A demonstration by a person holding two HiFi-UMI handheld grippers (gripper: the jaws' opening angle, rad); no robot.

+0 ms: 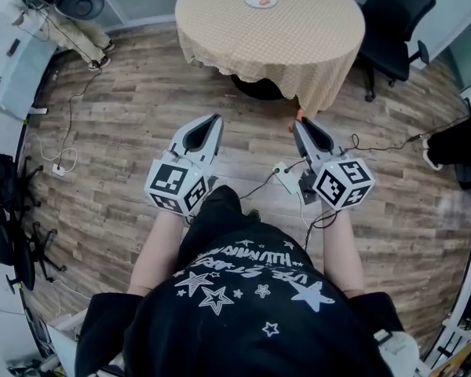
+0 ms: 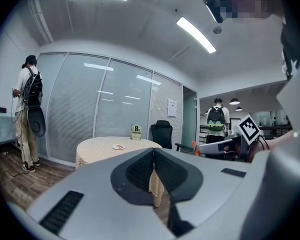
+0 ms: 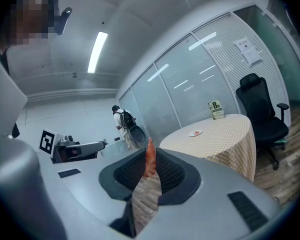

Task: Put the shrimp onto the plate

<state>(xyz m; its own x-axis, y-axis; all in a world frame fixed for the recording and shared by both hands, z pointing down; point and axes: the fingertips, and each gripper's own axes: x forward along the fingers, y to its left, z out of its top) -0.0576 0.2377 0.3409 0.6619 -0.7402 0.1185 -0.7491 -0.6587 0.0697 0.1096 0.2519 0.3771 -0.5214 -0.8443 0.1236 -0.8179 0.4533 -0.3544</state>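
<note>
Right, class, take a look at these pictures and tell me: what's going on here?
A person stands on a wooden floor with a pair of tongs in each hand. The right tongs are shut on an orange shrimp, held up in the air. The left tongs are shut with nothing in them. Ahead stands a round table under a checked cloth, with a small plate on it. The shrimp is not yet on the plate.

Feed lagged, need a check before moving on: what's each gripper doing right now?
Left gripper: closed, nothing between its jaws.
Right gripper: closed on a slim orange shrimp.
</note>
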